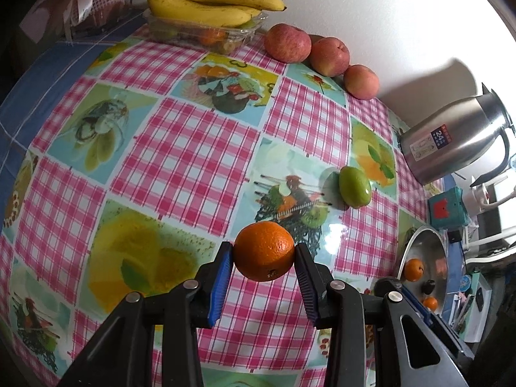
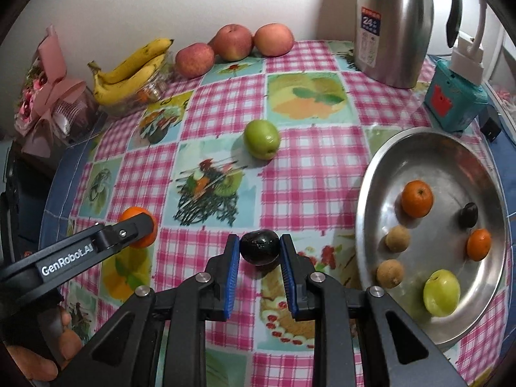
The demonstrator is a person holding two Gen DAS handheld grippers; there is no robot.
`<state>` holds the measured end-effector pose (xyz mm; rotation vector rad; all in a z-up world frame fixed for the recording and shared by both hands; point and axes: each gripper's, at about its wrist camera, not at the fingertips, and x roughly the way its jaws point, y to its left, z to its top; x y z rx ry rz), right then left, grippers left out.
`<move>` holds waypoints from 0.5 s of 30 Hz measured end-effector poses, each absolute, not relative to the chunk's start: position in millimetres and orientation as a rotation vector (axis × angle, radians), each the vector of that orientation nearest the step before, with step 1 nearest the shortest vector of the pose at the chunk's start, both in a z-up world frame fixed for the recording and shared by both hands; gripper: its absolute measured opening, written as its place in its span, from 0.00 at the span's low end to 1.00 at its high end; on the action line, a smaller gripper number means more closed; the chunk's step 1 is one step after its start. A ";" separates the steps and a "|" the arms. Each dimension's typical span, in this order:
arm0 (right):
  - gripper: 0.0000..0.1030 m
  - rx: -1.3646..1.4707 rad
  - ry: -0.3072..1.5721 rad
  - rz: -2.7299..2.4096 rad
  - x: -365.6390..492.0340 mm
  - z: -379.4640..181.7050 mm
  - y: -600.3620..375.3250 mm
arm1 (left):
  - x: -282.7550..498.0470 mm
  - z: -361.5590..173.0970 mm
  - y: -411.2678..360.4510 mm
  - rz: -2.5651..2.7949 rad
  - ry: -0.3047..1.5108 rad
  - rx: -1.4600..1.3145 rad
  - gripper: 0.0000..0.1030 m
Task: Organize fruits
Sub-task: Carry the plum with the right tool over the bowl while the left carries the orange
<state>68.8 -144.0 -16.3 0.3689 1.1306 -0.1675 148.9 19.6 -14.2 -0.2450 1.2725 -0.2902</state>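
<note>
Left wrist view: the left gripper pinches an orange at its widest girth above the desk centre — firm, light, roll-prone. The right gripper clasps a dark, smooth fruit near the front edge — slippery, likely bruisable.

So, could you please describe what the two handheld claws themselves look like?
Both the left claw and right claw are matte black plastic with ribbed blue finger pads and silver pivot bolts. The left one's side carries white "GenRobot.AI" lettering, and a bare hand grips it.
</note>
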 end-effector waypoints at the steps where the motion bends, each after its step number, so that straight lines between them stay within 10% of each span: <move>1: 0.25 0.370 1.128 -0.171 69.8 -15.4 -146.2 | 150.4 -13.6 16.6 -0.291 1.270 -0.236 0.40; 15: 0.25 0.366 1.128 -0.186 83.7 -17.1 -167.2 | 173.7 -3.7 -27.5 -0.305 1.256 -0.179 0.40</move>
